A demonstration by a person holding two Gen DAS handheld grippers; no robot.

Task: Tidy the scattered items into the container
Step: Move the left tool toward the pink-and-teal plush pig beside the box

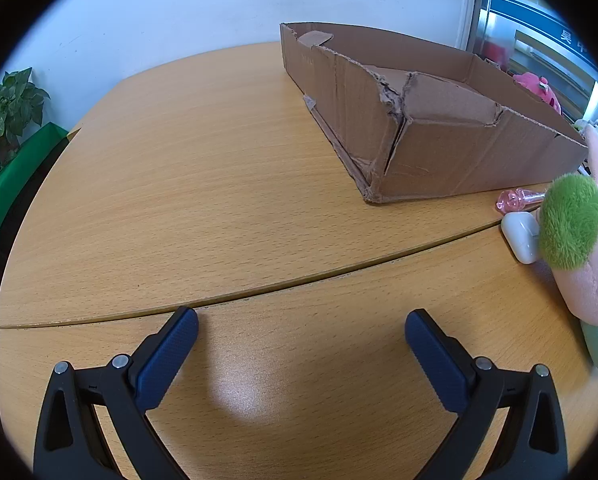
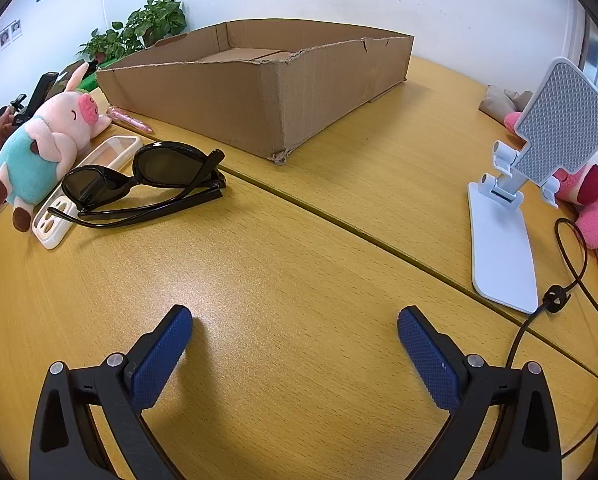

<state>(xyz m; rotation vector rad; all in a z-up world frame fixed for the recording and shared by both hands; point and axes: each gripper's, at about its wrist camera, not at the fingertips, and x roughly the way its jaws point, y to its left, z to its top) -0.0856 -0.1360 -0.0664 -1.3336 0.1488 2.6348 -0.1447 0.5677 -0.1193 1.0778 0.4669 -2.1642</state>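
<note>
Hovering over the bench (image 2: 299,240), both tongs, left (image 1: 301,322) and right (image 2: 295,320), spread wide and empty; sunglasses (image 2: 147,180) and pig plush (image 2: 47,140) lie left of the cardboard box (image 2: 259,92), so nothing's binned yet, probably.

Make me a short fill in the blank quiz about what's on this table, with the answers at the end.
1. The black sunglasses lie partly on top of a white phone ____.
2. The cardboard box holds ____ of the scattered items.
3. The right gripper has its jaws ____.
4. The pig plush wears a ____ outfit.

Answers: case; none; open; teal
</note>
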